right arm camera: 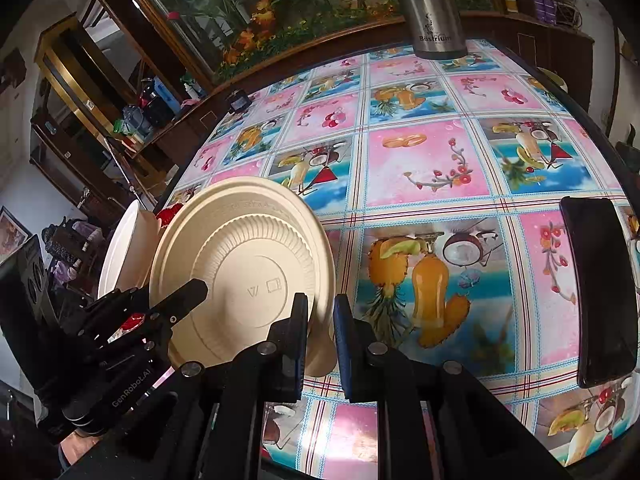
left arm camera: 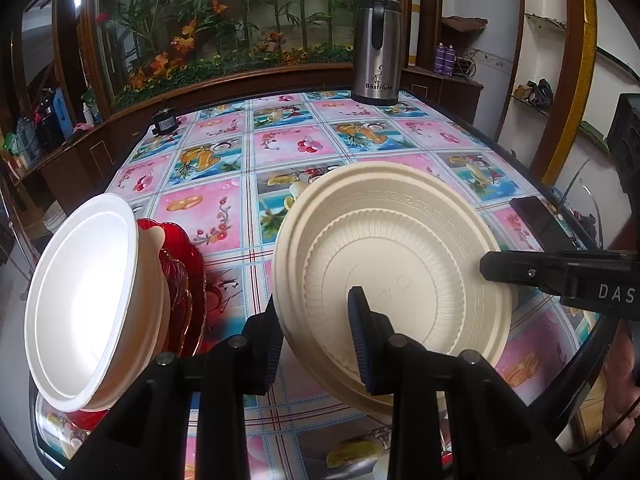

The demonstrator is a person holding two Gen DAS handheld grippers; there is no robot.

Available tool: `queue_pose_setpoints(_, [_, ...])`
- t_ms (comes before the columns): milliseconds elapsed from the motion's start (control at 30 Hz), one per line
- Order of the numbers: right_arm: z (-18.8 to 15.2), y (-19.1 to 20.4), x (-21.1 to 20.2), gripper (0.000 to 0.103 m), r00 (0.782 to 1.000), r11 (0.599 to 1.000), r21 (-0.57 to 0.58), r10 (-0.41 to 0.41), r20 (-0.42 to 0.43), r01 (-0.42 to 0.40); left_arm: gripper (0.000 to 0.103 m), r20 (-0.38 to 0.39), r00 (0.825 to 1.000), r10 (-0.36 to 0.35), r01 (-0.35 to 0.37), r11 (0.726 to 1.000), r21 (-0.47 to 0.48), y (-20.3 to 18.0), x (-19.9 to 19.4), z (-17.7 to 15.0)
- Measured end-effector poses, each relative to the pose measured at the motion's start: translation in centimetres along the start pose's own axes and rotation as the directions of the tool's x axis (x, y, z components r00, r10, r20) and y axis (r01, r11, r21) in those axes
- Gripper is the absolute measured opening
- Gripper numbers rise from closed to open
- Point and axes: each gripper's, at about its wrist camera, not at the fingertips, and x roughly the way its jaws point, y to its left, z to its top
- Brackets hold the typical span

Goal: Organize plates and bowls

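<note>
The cream plates point(left arm camera: 400, 264), a smaller ribbed one nested on a larger one, are tipped up on edge above the near part of the table, undersides facing the cameras. The left gripper point(left arm camera: 316, 340) pinches their lower rim, one blue pad in front of the plate and the other behind it. The right gripper point(right arm camera: 321, 340) clamps the opposite rim, its jaws nearly together with the plate edge between them. Both grippers angle downward toward the tabletop.

To the left of the plates, a white bowl point(left arm camera: 80, 300) stands tilted on its side against red glass dishes point(left arm camera: 184, 276), right at the table's left edge.

The table point(right arm camera: 420, 168) is covered with a glossy cloth of pink and blue fruit and flower squares, and most of its middle and far half lies open. At the far edge stands a steel thermos jug point(left arm camera: 376, 48), with a small dark object point(left arm camera: 164, 122) near the far left corner. A dark flat object point(right arm camera: 600, 292) lies near the right edge.

Behind the table runs a wood-framed glass case of artificial flowers point(left arm camera: 224, 28). Shelves with clutter line the left wall, and white shelving stands at the right.
</note>
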Motion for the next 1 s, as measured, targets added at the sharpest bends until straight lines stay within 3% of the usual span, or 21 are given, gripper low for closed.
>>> queue_pose_setpoints(1000, [0.1, 0.0, -0.3, 0.015, 1.0, 1.0, -0.011, -0.015, 0.007, 0.015, 0.029, 0.044, 0.998, 0.045, -0.047, 0.998, 0.046, -1.1, -0.9, -0.1])
